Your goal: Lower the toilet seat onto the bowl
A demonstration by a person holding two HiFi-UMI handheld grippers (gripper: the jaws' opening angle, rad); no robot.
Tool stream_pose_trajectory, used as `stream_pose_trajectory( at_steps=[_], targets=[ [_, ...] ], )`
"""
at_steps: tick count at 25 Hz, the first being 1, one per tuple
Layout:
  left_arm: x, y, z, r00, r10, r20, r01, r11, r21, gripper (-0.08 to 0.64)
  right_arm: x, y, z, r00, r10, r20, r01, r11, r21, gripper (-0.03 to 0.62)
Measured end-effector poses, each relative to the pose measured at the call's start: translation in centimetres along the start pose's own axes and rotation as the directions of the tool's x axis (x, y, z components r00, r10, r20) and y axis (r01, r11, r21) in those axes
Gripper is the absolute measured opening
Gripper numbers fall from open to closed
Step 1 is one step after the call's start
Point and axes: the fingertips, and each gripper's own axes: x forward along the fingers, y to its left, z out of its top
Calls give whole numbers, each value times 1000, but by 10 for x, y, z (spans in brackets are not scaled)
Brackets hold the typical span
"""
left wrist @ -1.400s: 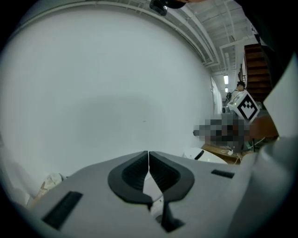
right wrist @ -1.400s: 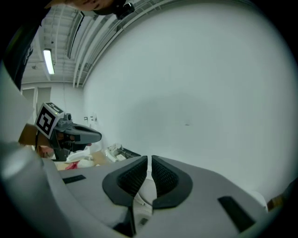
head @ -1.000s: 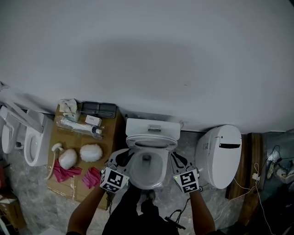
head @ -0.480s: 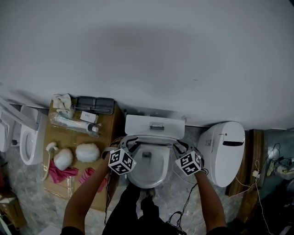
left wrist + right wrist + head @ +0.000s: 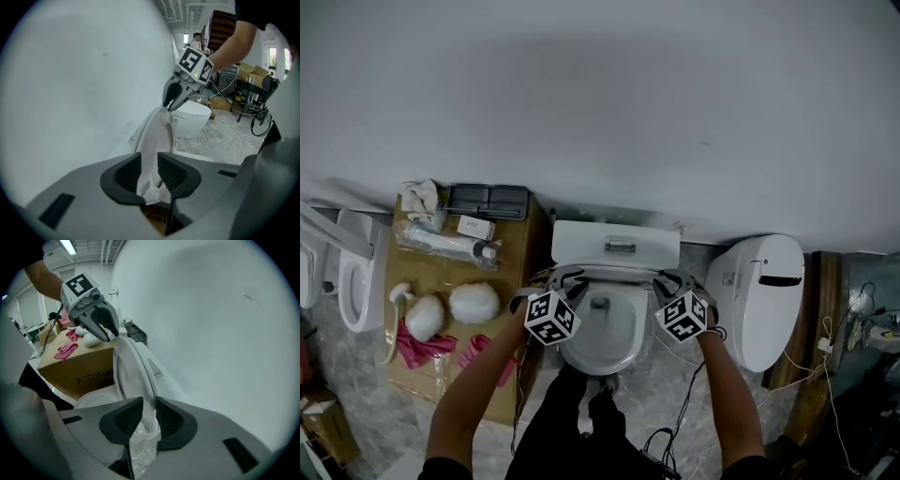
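A white toilet with its tank (image 5: 617, 246) against the wall has its seat (image 5: 607, 278) standing raised over the bowl (image 5: 600, 361). My left gripper (image 5: 565, 278) is at the seat's left side and my right gripper (image 5: 667, 279) at its right. In the left gripper view the seat (image 5: 158, 133) runs up between my left gripper's (image 5: 150, 171) pads and touches both; the right gripper (image 5: 169, 105) holds the far rim. In the right gripper view the seat (image 5: 129, 366) fills the gap of my right gripper (image 5: 149, 416), with the left gripper (image 5: 108, 336) opposite. Both pairs of jaws have just been opening.
A cardboard box (image 5: 441, 281) left of the toilet carries pink cloths (image 5: 417, 349), white pads and a tube. A second toilet (image 5: 764, 300) with its lid down stands at the right. Another white fixture (image 5: 356, 281) is at far left. Cables (image 5: 675, 441) lie on the floor.
Both grippers have moved from beside the front of the bowl up the picture to the sides of the raised seat near the tank, and the seat's rim now sits between their jaws.
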Motion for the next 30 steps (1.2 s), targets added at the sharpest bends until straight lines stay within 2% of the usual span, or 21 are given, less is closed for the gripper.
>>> stream_pose_trajectory(
  at_steps=[12,19,30],
  targets=[
    [-1,7,-5,999,40,-9,-40,999,5,114,2,13,-1,999,36,-15,-37,994,-104,91],
    [4,-11,-18,998,-8,-54,11,998,55,114,-5,30,-5,998,56,-9,-57,989,-138,77],
    [-5,-53,-34,993,-92,-73,96,994,57,75,-22,73,-23,986,165,-12,-164,966,-199,72]
  ],
)
